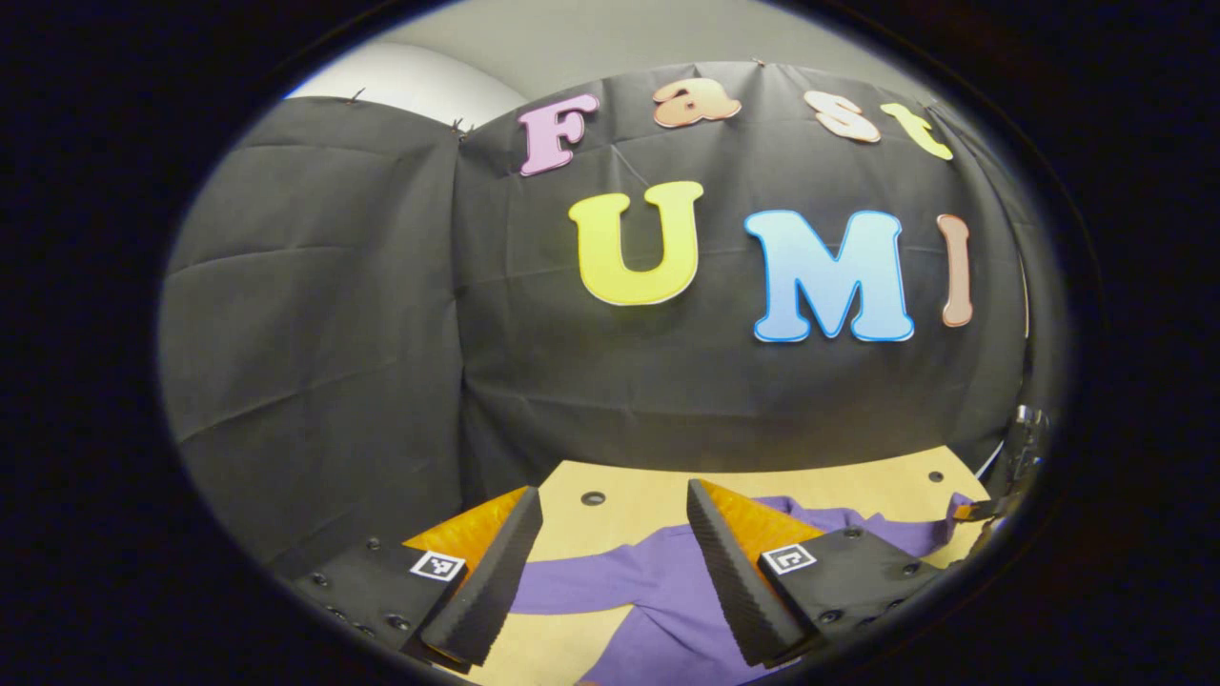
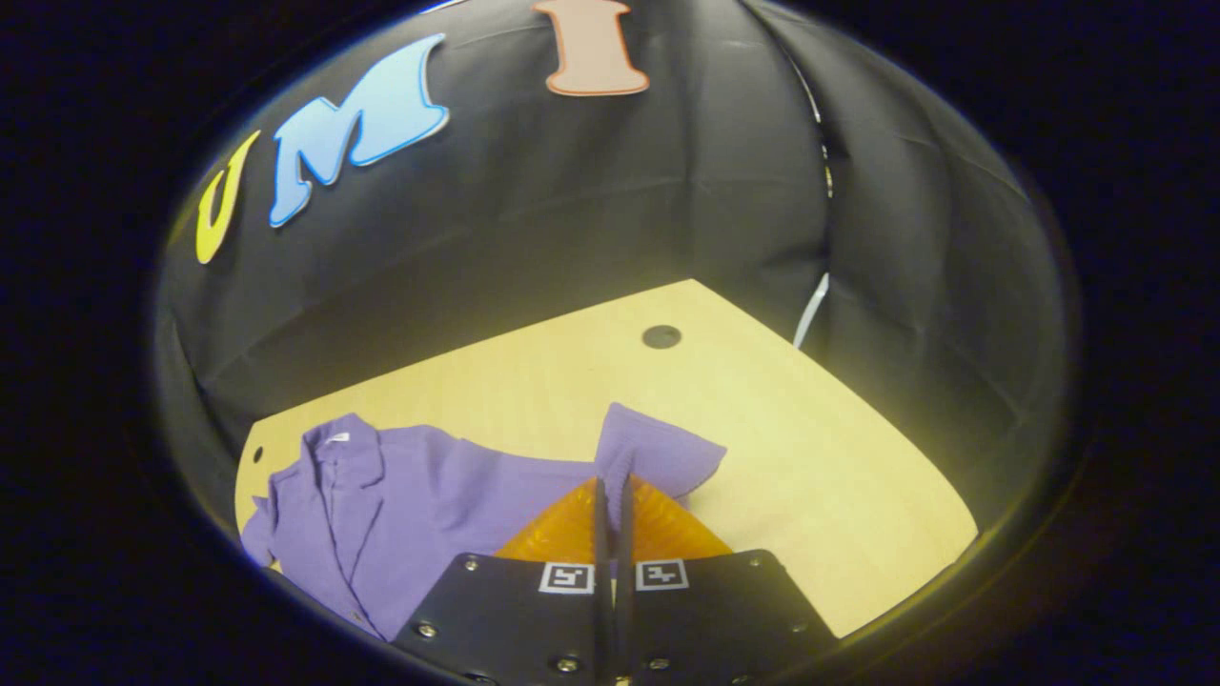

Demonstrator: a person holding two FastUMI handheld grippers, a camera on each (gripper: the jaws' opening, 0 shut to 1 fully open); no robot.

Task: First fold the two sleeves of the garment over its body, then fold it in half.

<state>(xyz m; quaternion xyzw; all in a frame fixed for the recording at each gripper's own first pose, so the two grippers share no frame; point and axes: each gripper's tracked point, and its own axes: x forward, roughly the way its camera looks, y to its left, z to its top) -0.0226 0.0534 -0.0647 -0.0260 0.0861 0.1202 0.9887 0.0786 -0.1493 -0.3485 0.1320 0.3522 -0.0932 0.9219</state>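
Between the closed jaws of the right gripper [image 2: 613,491], a sleeve [image 2: 658,453] of the purple garment [image 2: 419,505] is being pinched: both fingers are pressing together on the fabric, and the sleeve end is standing up just beyond the tips. To the left of those jaws the garment's body is lying flat on the table [image 2: 810,457], with its collar [image 2: 329,457] and button placket farther left, near the table's edge.

Below the left gripper [image 1: 615,572], the garment [image 1: 658,591] is spreading across the table [image 1: 639,495], and its purple cloth is showing through the gap between the two fingers. These jaws are standing wide apart and are holding nothing; whether the fingertips are touching the cloth cannot be told. Far to the right of them, at the table's edge, the other gripper [image 1: 991,505] is showing beside a raised bit of purple fabric.

Beyond both pairs of jaws, dark round holes are dotting the table.
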